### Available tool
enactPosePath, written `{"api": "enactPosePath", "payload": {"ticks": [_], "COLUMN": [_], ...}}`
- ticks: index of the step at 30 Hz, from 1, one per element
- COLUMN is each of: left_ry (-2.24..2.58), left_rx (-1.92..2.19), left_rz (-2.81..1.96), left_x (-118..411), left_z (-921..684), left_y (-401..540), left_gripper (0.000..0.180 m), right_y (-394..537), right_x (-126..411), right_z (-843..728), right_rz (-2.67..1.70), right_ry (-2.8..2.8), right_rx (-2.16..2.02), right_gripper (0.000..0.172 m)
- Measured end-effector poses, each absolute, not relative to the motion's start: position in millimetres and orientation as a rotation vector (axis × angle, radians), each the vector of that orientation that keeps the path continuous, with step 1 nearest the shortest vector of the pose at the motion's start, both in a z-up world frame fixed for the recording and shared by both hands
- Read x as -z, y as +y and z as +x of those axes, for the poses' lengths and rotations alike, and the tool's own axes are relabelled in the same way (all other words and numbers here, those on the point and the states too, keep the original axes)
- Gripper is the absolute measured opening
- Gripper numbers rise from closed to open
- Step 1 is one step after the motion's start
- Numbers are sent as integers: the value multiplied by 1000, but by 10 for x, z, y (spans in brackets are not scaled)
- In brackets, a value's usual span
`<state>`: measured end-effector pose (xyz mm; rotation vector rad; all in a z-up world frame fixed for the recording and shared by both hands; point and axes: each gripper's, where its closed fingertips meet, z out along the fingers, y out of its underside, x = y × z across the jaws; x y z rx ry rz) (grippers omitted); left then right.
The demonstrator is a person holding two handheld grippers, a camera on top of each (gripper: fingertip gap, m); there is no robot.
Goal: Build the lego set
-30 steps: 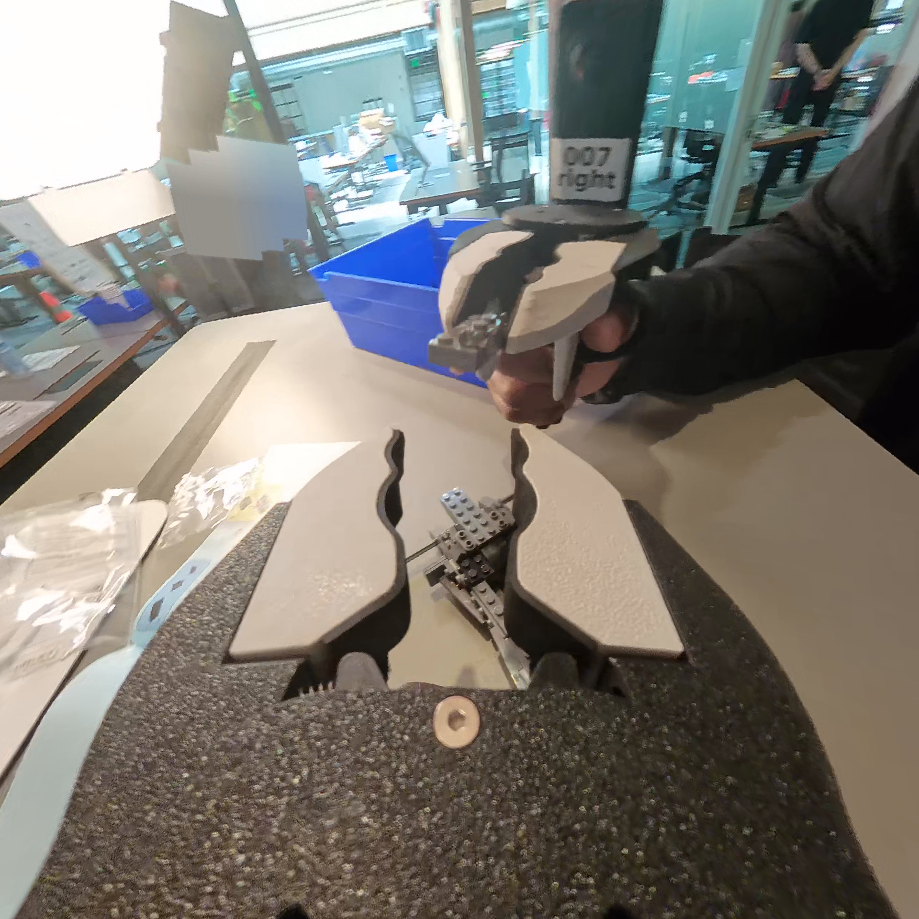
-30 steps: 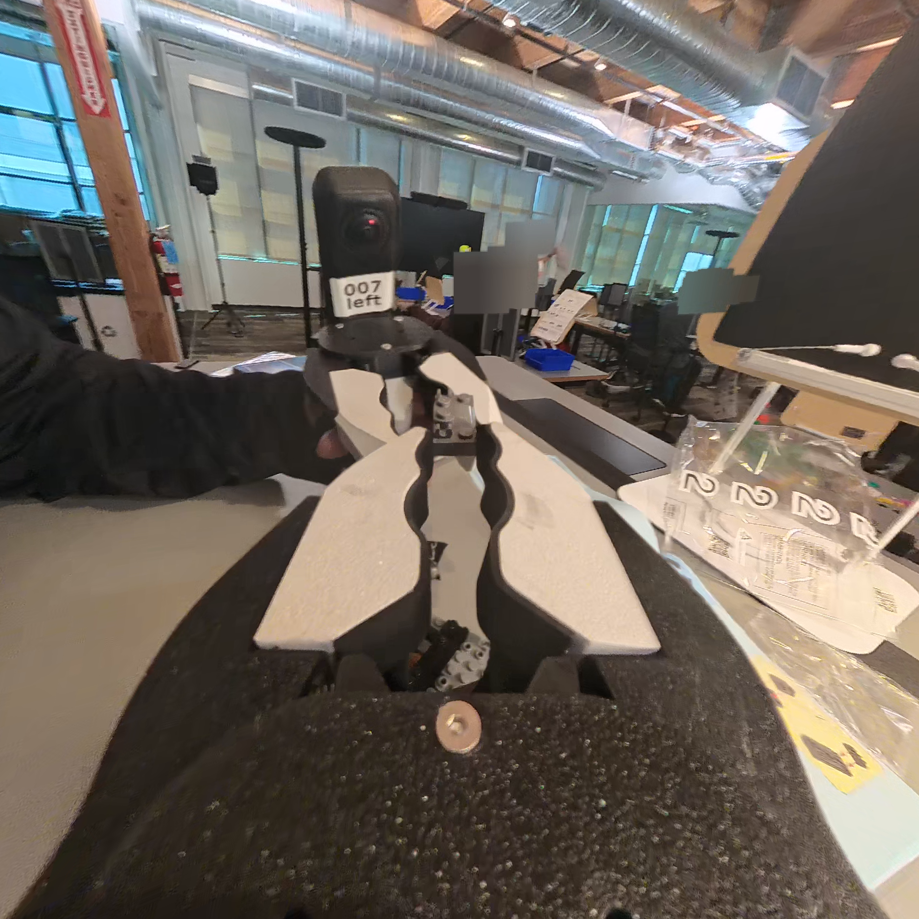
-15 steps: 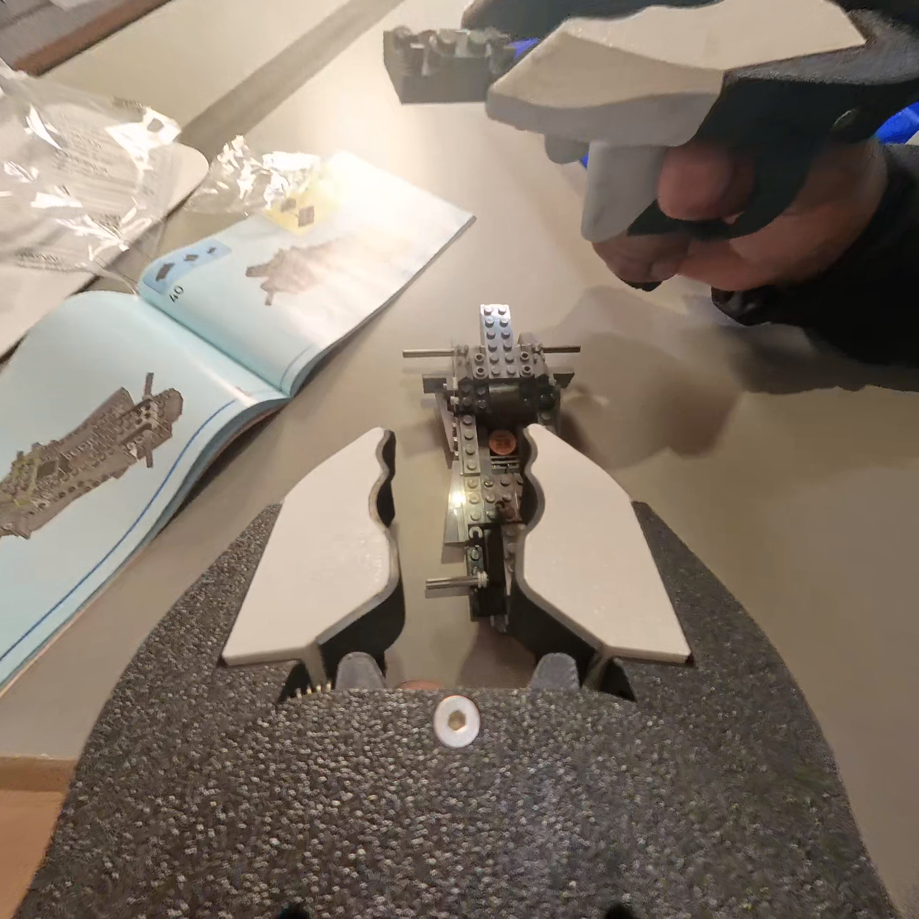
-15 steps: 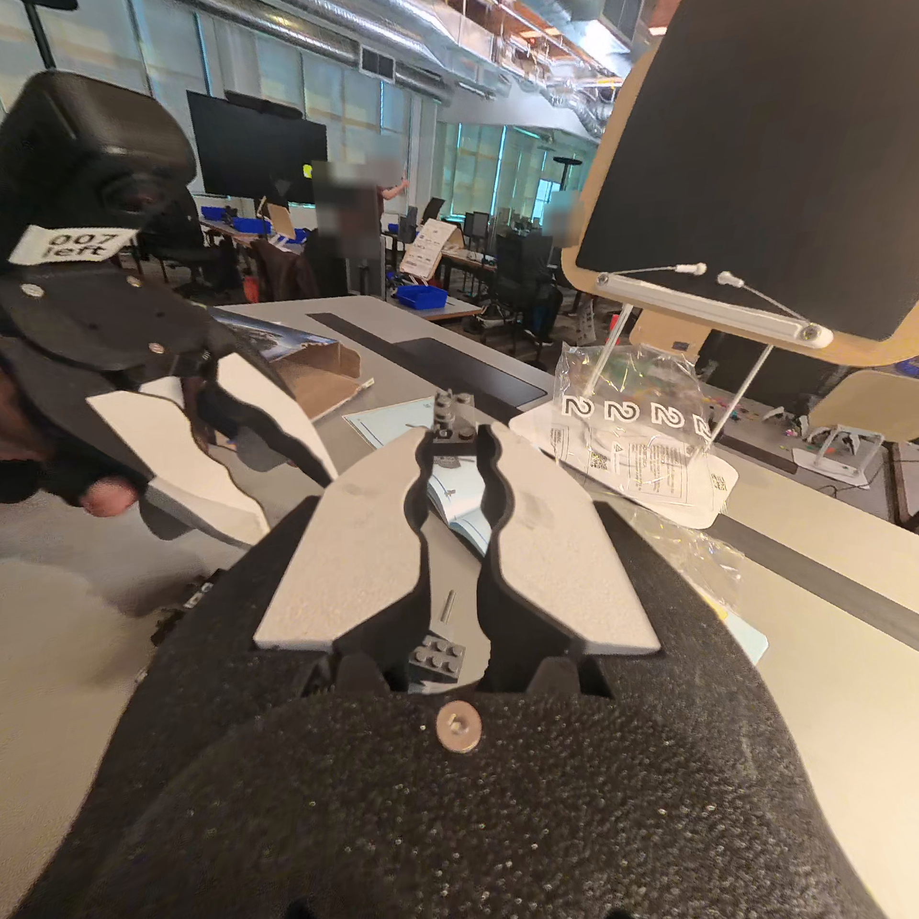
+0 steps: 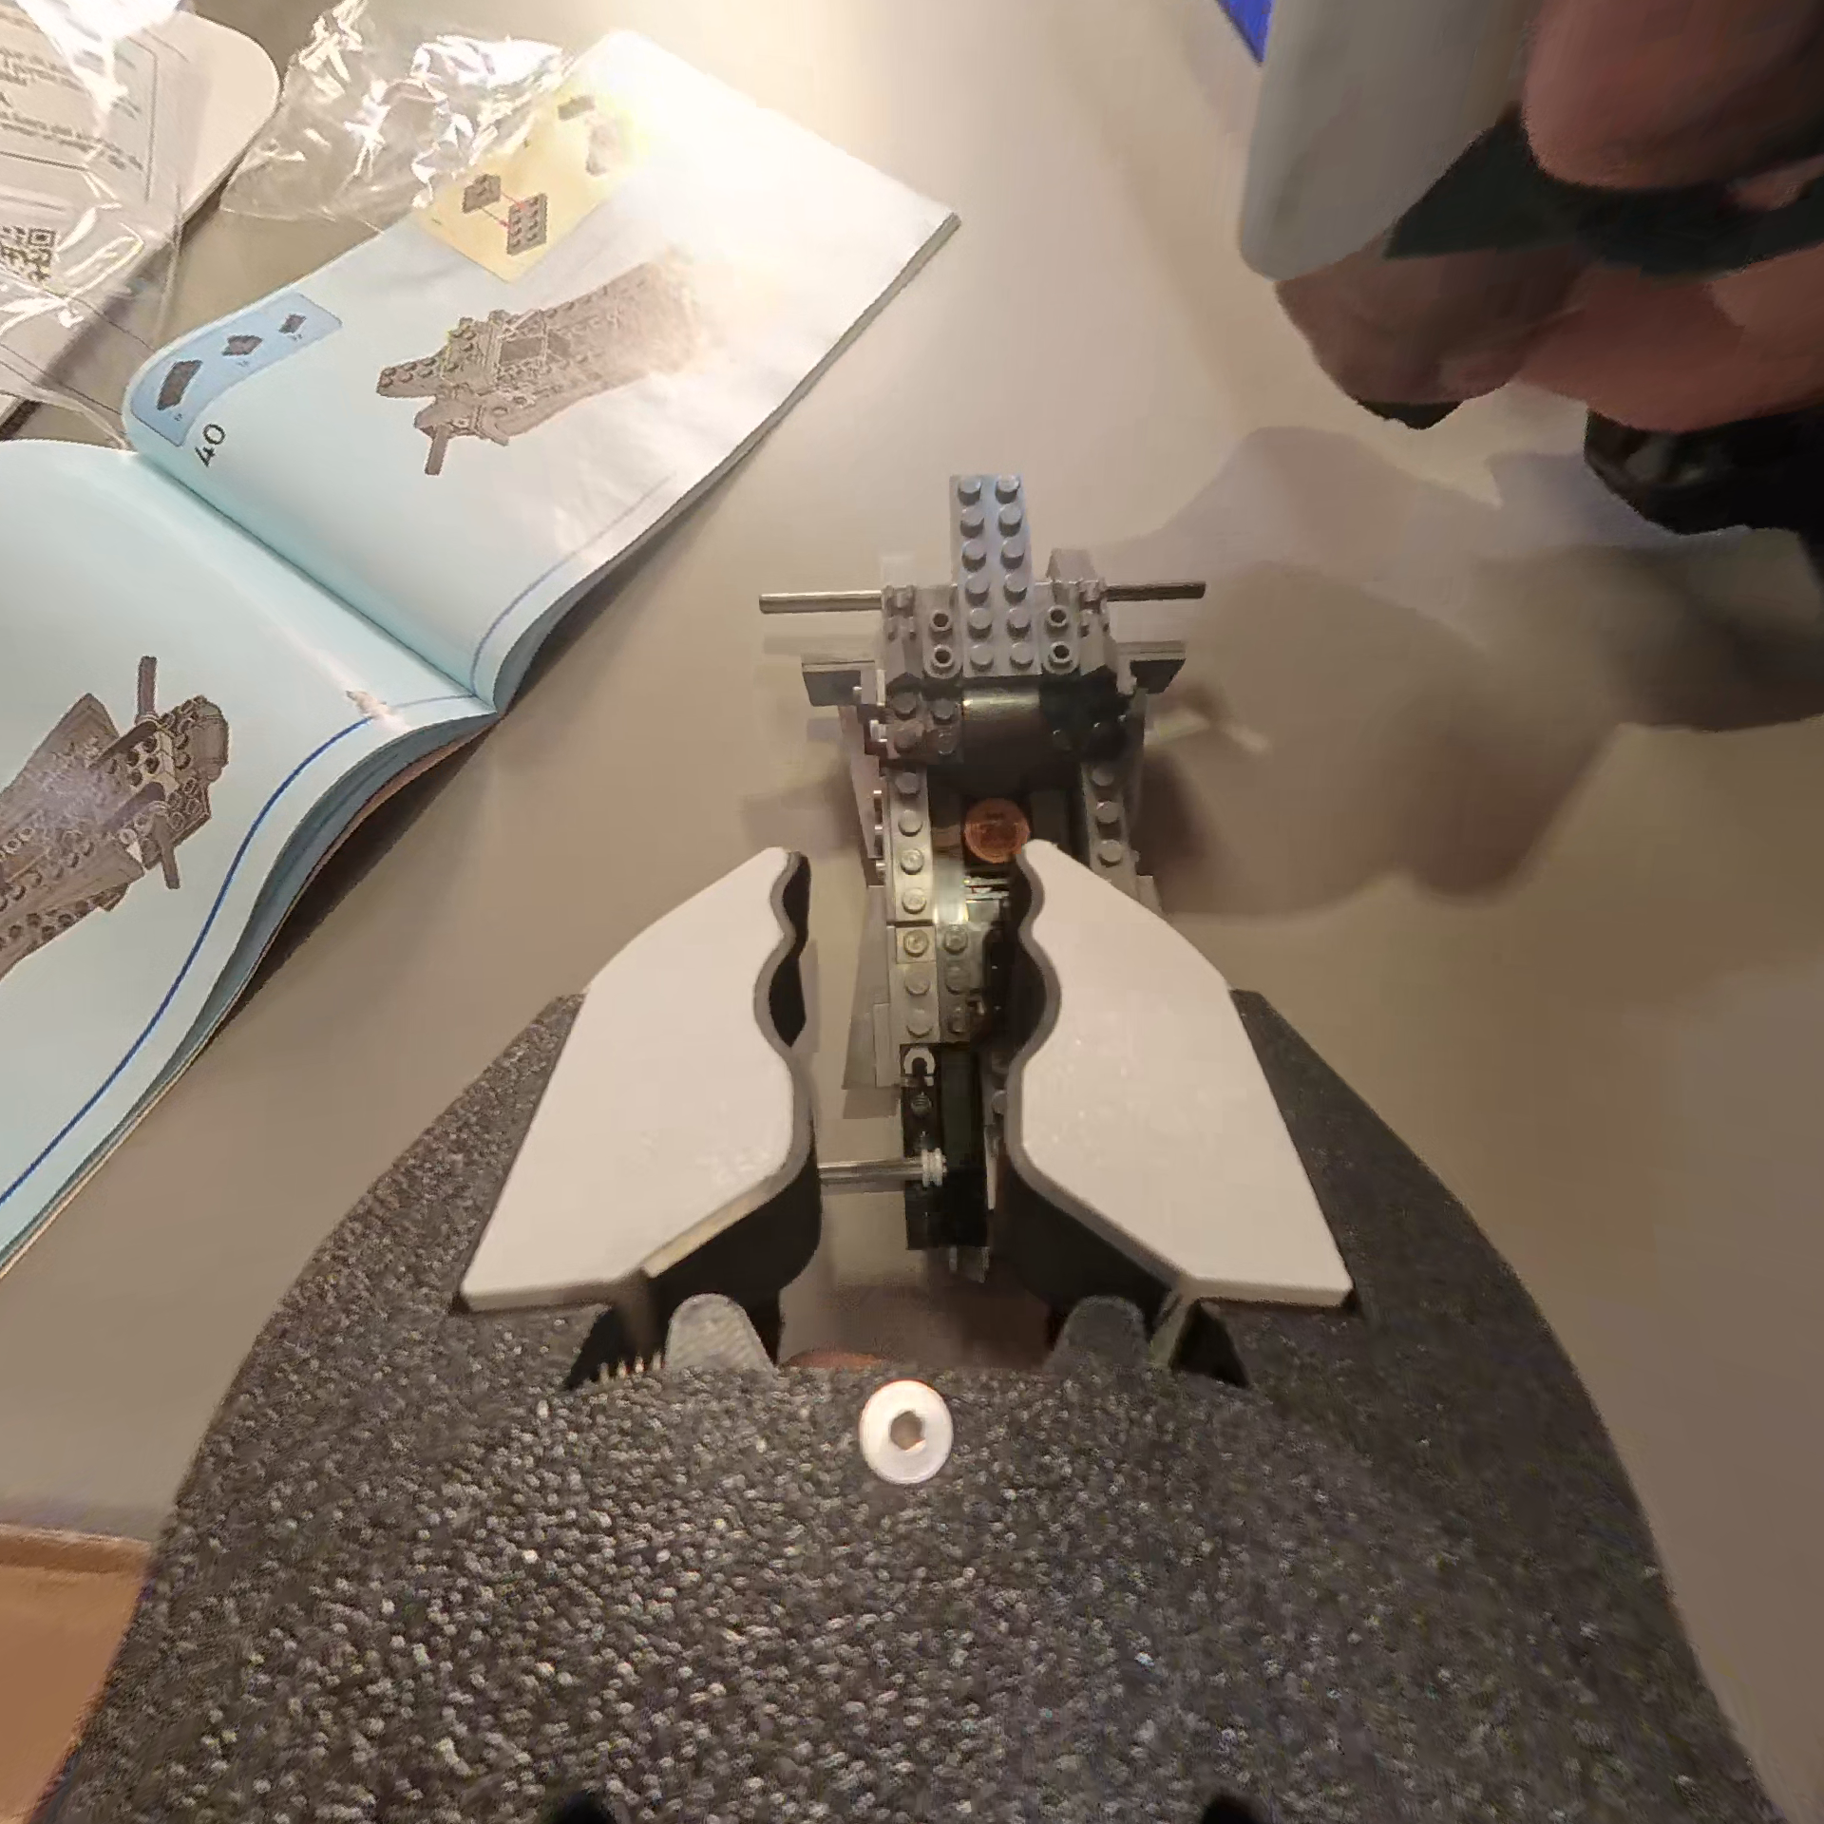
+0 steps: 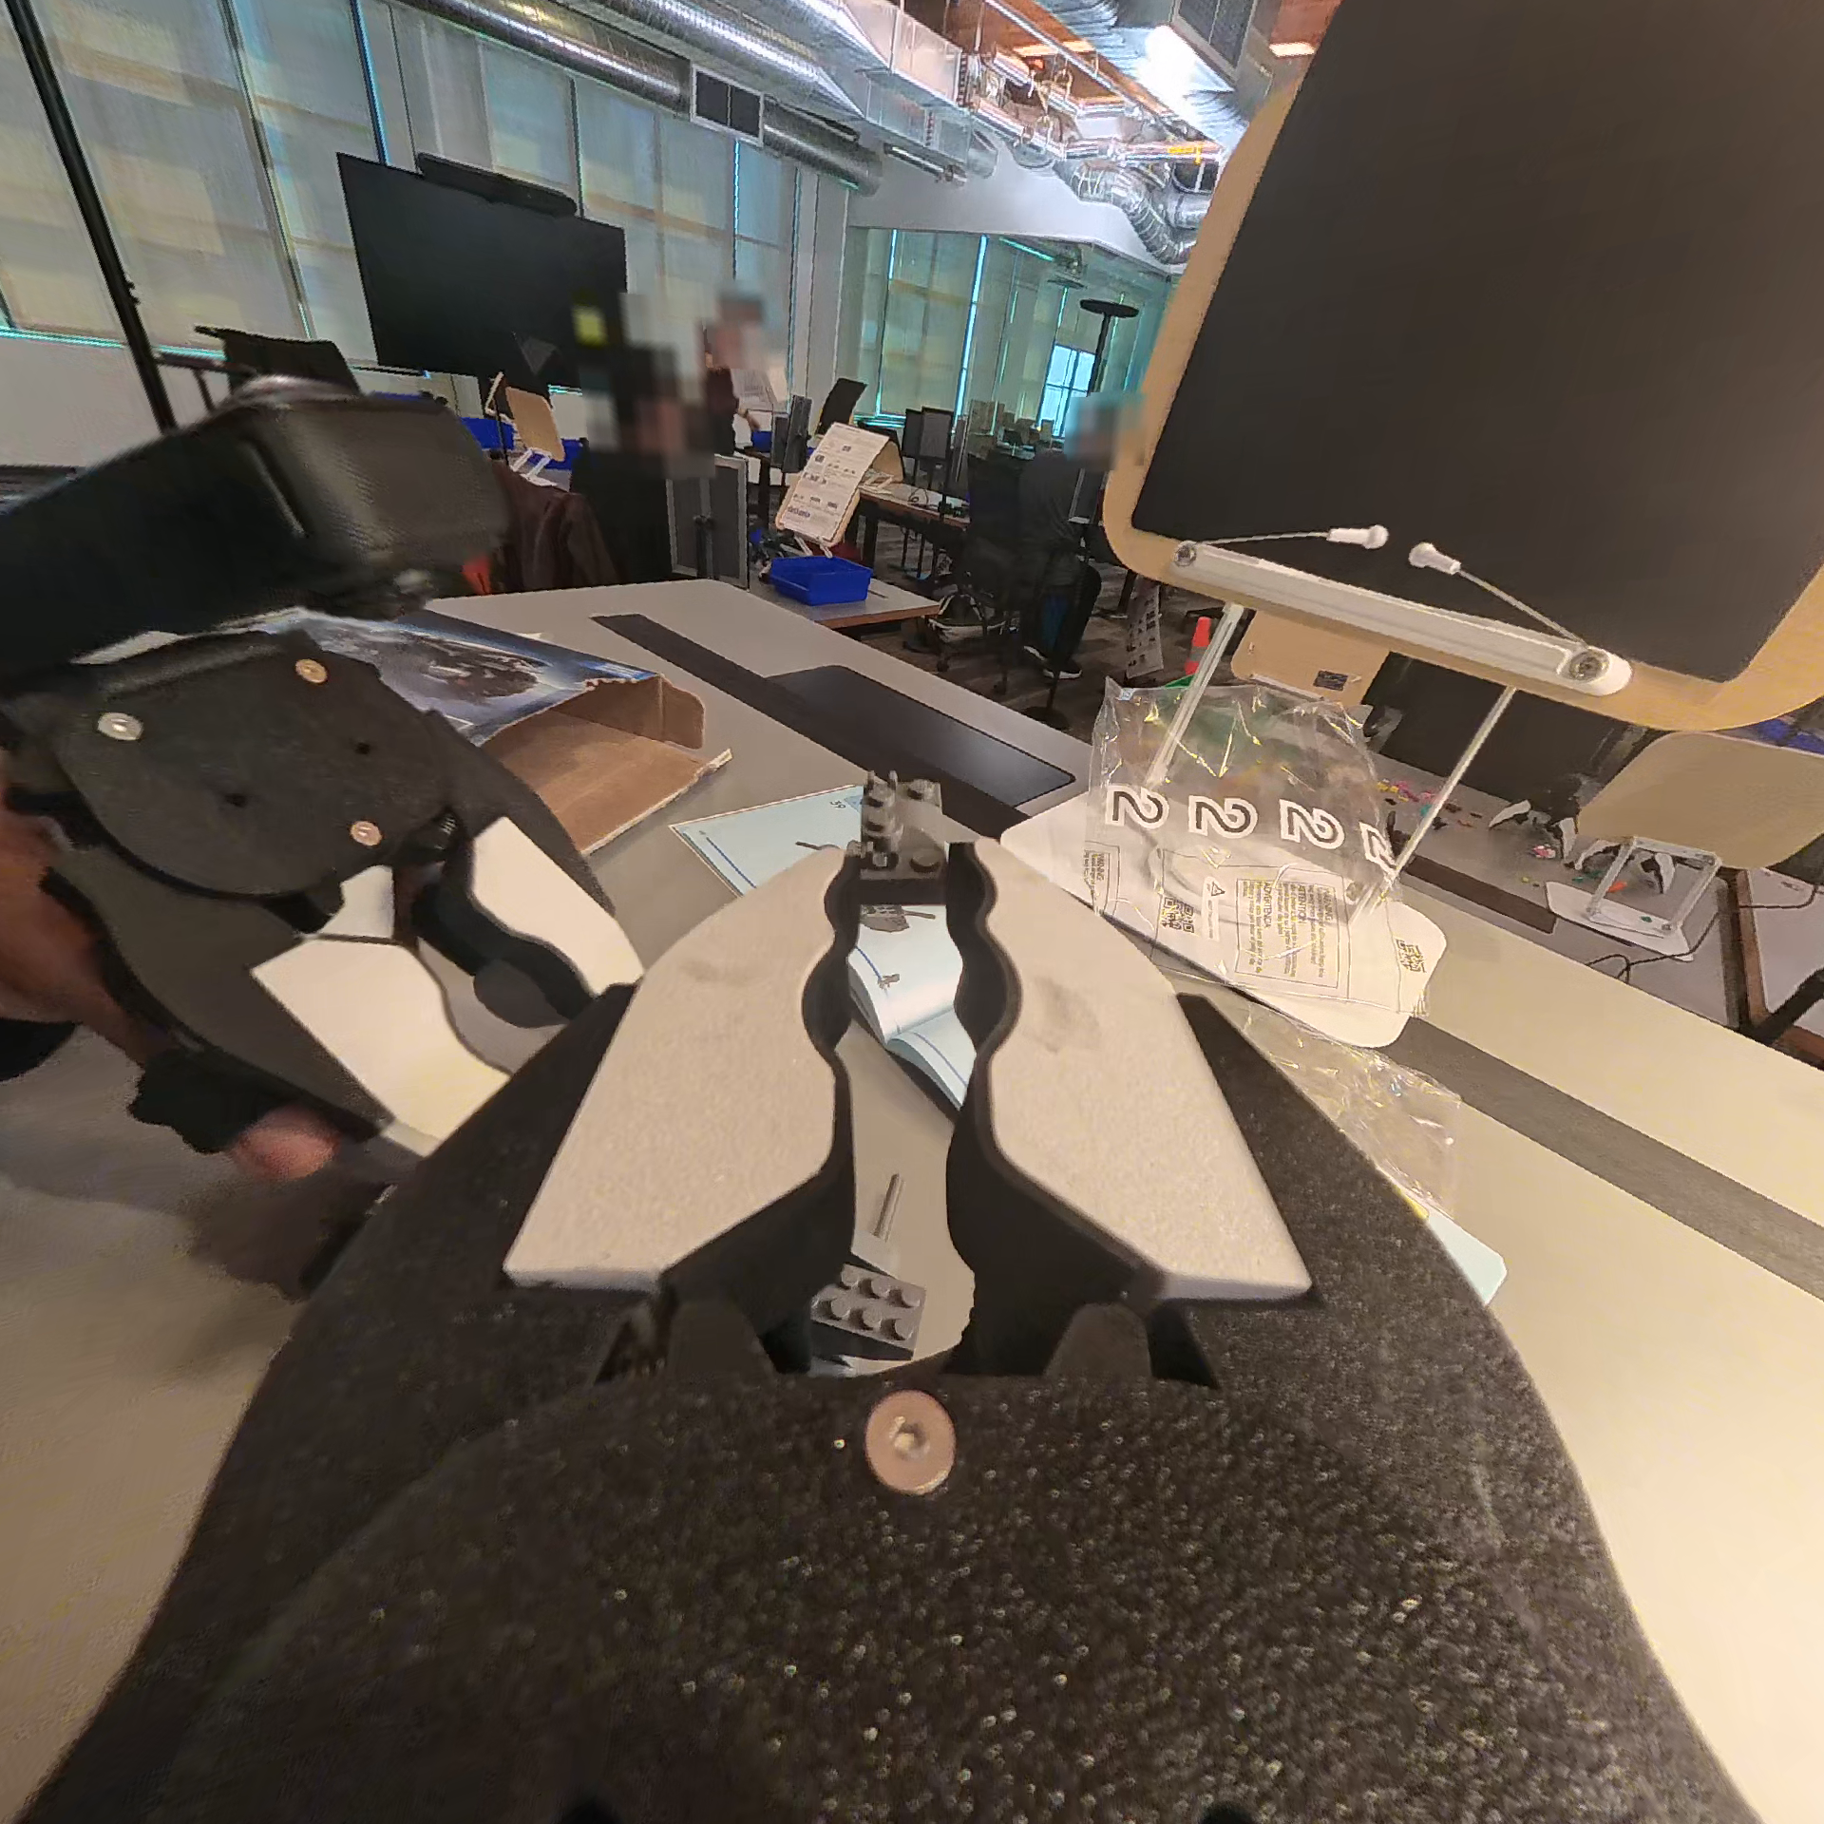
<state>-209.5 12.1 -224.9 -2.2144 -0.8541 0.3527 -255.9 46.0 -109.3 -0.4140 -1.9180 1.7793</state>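
Straddling grey brick model [image 5: 972,888] on table: left claw [image 5: 913,869] released | right claw [image 6: 900,859] grasping small grey brick piece [image 6: 898,824]

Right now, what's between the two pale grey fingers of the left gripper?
In the left wrist view, the left gripper straddles a grey brick-built model on the beige table; a gap shows beside its left finger.

We saw bare table [image 5: 1283,1086] right of the model [image 5: 997,691]; the booklet [image 5: 395,513] and bags [image 5: 118,148] crowded its left, and the right gripper [image 5: 1313,148] hung over the far right.
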Motion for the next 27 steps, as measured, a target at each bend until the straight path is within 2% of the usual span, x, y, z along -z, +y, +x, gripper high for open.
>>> {"api": "enactPosePath", "payload": {"ticks": [10, 21, 27], "left_ry": [-892, -891, -916], "left_rx": [-252, -192, -186], "left_rz": [-2368, -2354, -2314], "left_x": [2480, 2475, 2461], "left_z": [-2201, -2212, -2253], "left_y": [202, 222, 202], "left_gripper": [27, 14, 14], "right_y": [480, 760, 742], "right_x": [1208, 1759, 1970], "right_z": [-2579, -2418, -2380], "right_rz": [-456, -590, -615], "right_ry": [-1983, -2157, -2250], "right_rx": [-1702, -1415, -1319], "right_gripper": [17, 17, 17]}}
